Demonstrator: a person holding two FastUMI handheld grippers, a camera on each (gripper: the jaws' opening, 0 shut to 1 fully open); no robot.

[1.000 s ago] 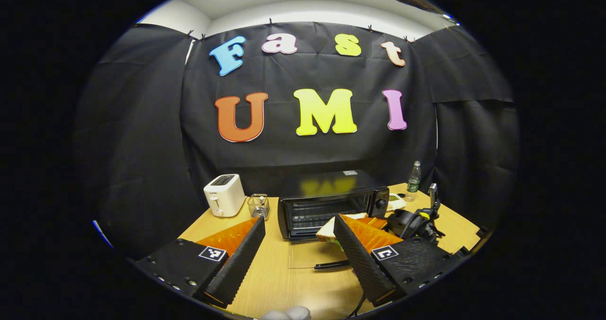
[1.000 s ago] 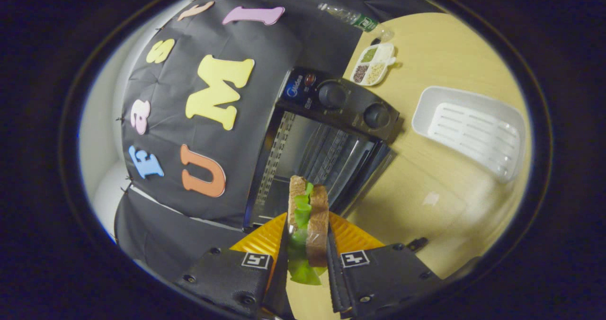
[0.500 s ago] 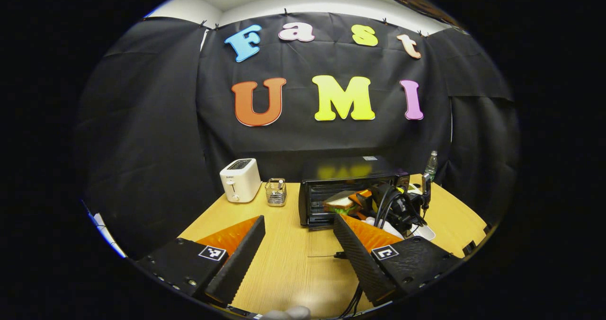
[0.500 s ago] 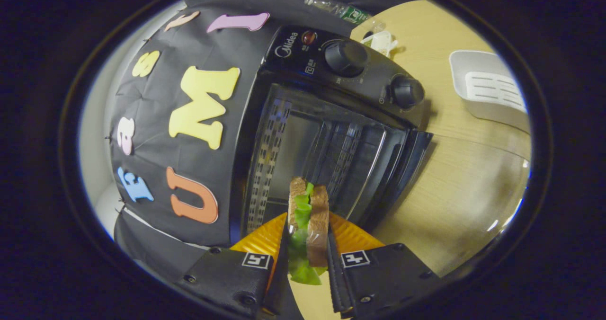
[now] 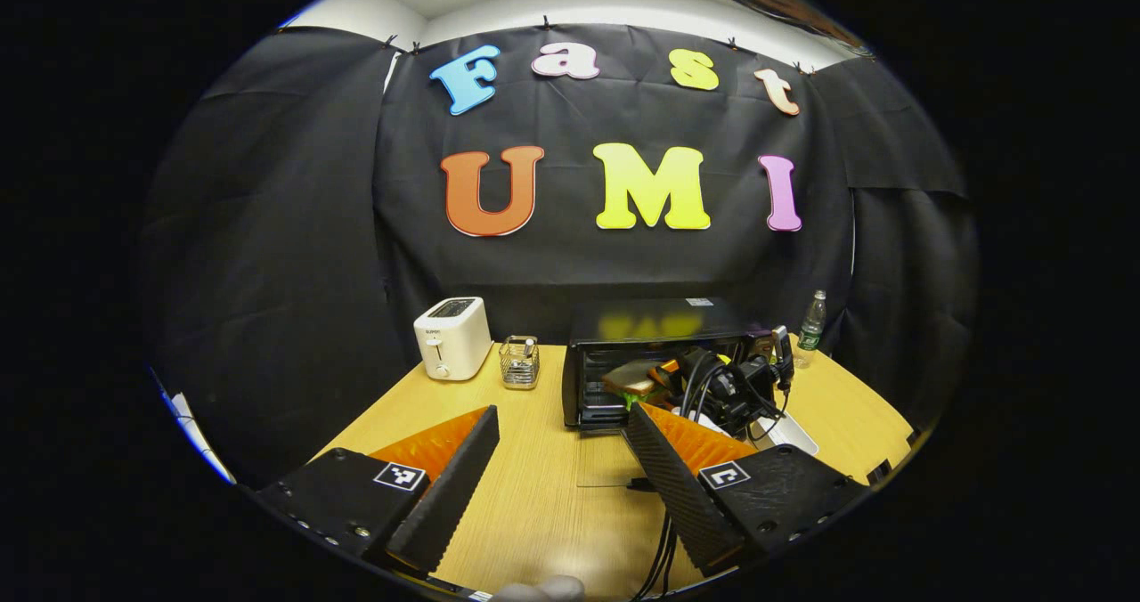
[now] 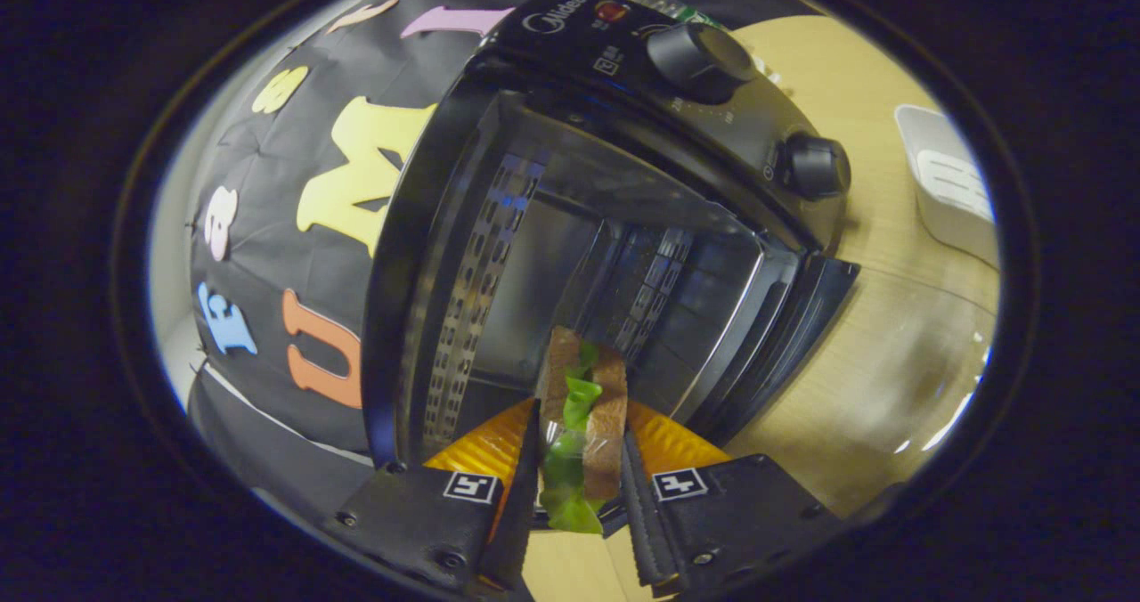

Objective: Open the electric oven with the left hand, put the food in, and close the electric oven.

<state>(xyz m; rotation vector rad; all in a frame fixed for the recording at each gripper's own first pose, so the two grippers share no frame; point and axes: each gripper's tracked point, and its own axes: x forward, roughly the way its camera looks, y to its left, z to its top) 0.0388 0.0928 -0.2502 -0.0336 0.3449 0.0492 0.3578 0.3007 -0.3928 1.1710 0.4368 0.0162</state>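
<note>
The black electric oven (image 5: 655, 330) stands at the back of the wooden table (image 5: 534, 495), its glass door (image 5: 610, 459) lying open and flat in front. My right gripper (image 6: 581, 424) is shut on a sandwich (image 6: 583, 402) of brown bread and green lettuce, held on edge right at the mouth of the oven cavity (image 6: 570, 264). In the left gripper view the sandwich (image 5: 631, 376) and right gripper (image 5: 655, 378) sit at the oven's opening. My left gripper (image 5: 561, 419) hangs open and empty over the table, well short of the oven.
A white toaster (image 5: 452, 337) and a small wire basket (image 5: 517, 362) stand left of the oven. A bottle (image 5: 810, 321) is at the back right. A white tray (image 6: 953, 183) lies right of the oven, beside its two knobs (image 6: 699, 50). Cables trail over the near table.
The right gripper has carried the sandwich forward, from in front of the open door to the cavity's mouth. The left gripper has drawn back and stayed open.
</note>
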